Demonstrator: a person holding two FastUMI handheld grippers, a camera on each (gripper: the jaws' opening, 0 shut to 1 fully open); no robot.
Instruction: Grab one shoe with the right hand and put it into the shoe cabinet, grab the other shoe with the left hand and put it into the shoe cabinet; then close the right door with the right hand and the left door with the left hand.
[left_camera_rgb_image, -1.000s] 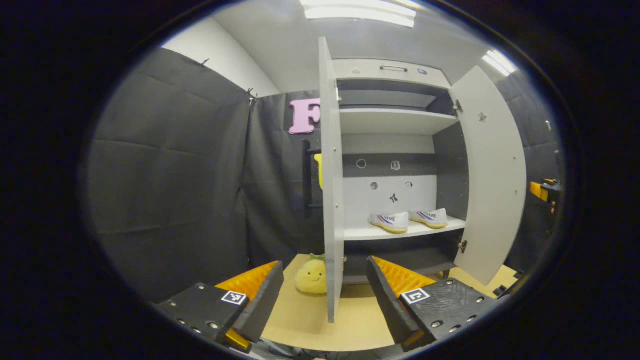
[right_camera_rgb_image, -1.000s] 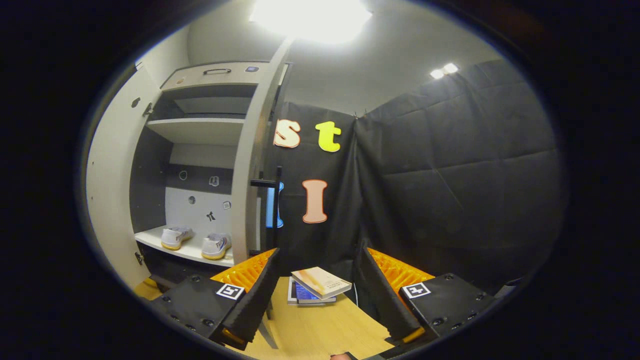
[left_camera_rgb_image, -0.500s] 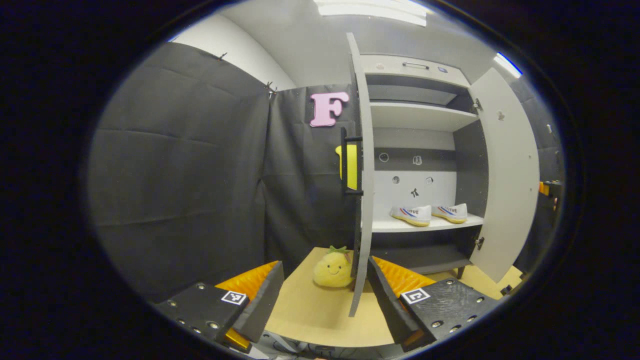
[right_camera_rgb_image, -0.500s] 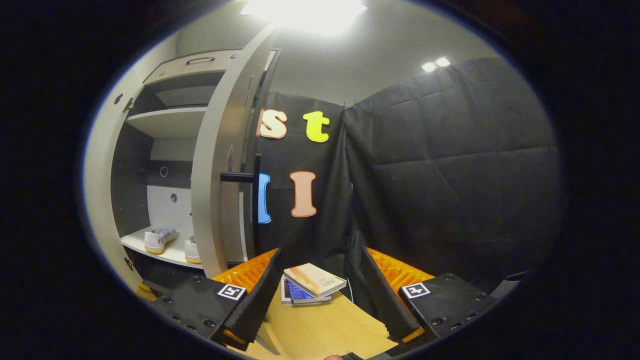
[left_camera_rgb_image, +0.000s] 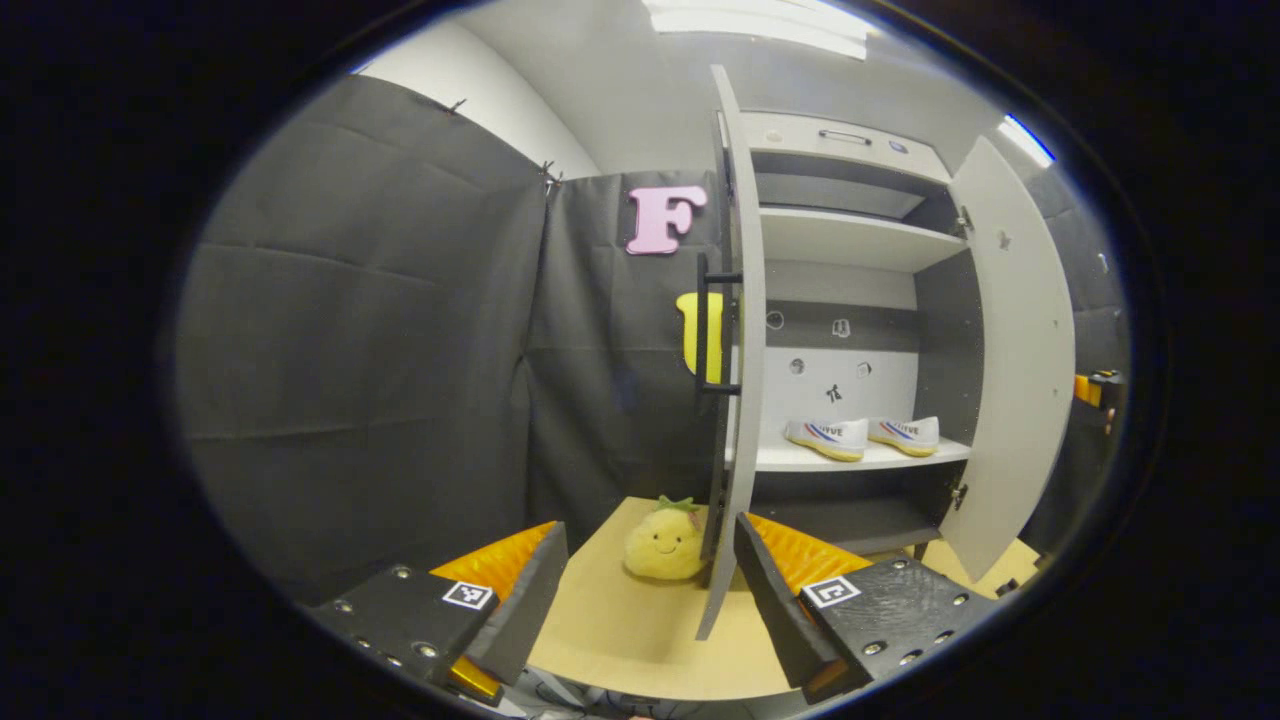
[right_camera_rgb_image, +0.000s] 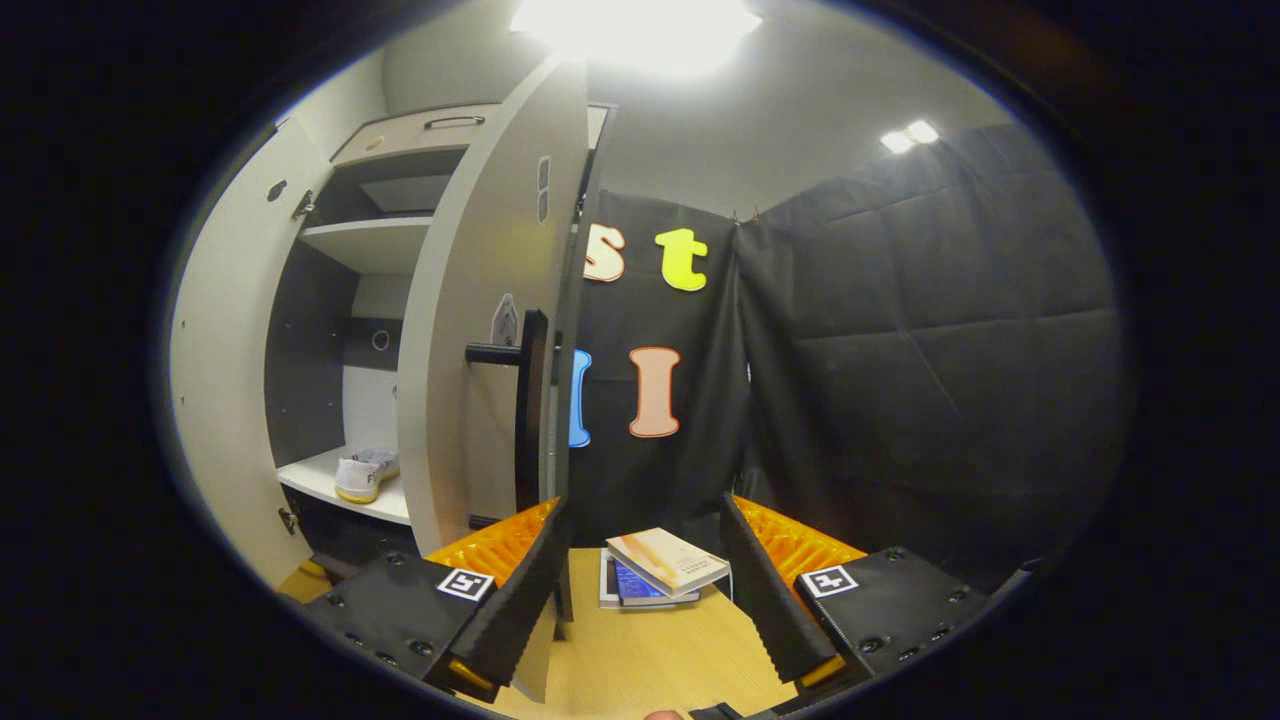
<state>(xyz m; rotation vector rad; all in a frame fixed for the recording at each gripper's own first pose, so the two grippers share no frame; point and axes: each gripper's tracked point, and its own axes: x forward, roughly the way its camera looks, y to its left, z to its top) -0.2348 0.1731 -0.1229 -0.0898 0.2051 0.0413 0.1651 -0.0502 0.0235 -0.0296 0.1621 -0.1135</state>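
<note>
Tall pale-grey shoe cabinet (left_camera_rgb_image: 850, 240) stands on the light wooden worktop (left_camera_rgb_image: 620, 620), both doors ajar. Right door (right_camera_rgb_image: 490, 330), with black bar handle (right_camera_rgb_image: 528, 400), hangs just ahead of the right gripper (right_camera_rgb_image: 640, 590); its fingers gape wide, holding nothing. Left door (left_camera_rgb_image: 738, 400) is seen edge-on beyond the left gripper (left_camera_rgb_image: 650, 590), likewise spread wide and empty. Pair of white canvas shoes (left_camera_rgb_image: 860, 437) sits on the lower shelf near its front edge. Closing the right door is best done by pressing flat near the handle edge, pushing steadily along the hinge arc. A yellow plush pineapple (left_camera_rgb_image: 665, 540) sits at the left door's foot and may obstruct its swing.
</note>
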